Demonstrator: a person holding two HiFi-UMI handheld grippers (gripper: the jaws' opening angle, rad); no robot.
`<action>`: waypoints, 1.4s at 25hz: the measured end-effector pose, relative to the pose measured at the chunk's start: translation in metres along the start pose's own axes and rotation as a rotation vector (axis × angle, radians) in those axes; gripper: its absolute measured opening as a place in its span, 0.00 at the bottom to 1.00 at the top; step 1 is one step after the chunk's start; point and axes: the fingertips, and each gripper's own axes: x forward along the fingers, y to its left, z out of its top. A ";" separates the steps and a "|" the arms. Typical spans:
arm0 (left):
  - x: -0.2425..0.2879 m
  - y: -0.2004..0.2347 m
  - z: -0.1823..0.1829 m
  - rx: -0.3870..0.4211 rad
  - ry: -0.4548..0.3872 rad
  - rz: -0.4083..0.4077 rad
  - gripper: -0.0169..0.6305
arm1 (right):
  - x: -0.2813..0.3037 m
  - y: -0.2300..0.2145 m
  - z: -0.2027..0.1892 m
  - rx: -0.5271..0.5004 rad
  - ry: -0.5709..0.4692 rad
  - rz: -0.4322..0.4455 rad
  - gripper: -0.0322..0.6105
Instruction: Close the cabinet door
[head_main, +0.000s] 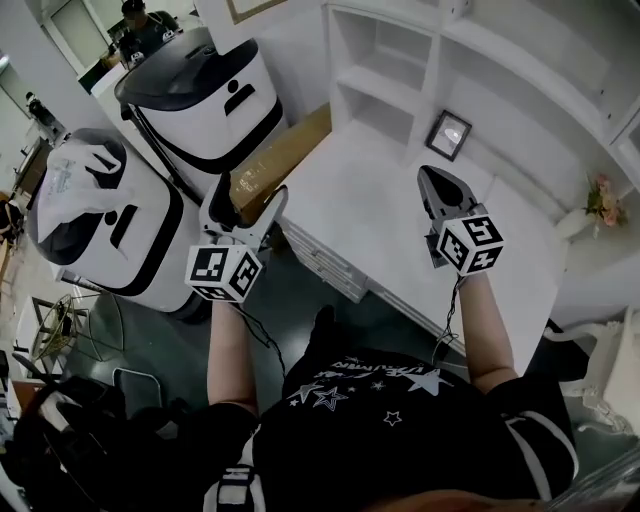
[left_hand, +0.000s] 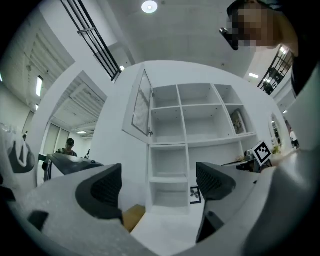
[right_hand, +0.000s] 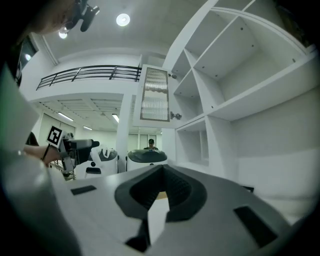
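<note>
The white cabinet door (left_hand: 142, 106) with a ribbed glass panel stands swung open at the upper left of the white shelf unit (left_hand: 192, 131). In the right gripper view the door (right_hand: 156, 95) faces me, its small knob (right_hand: 175, 116) on the right edge. My left gripper (left_hand: 157, 185) is open with nothing between its pads and points at the shelves from well below the door. My right gripper (right_hand: 161, 192) is shut and empty. In the head view both the left gripper (head_main: 247, 202) and the right gripper (head_main: 433, 180) hover over the white desk (head_main: 360, 215).
A framed picture (head_main: 448, 133) leans at the back of the desk. A cardboard box (head_main: 285, 160) sits left of the desk, beside two large white-and-black machines (head_main: 200, 90). Pink flowers (head_main: 603, 200) stand at the right. A person (right_hand: 151, 144) stands far off.
</note>
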 end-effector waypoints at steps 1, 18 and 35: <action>0.013 0.010 0.005 0.002 -0.009 -0.019 0.74 | 0.013 -0.001 0.004 -0.005 0.001 -0.007 0.06; 0.150 0.117 0.086 0.062 -0.151 -0.218 0.74 | 0.154 0.004 0.053 -0.012 -0.047 -0.066 0.06; 0.199 0.113 0.136 -0.014 -0.201 -0.273 0.44 | 0.156 -0.031 0.058 0.016 -0.061 -0.117 0.06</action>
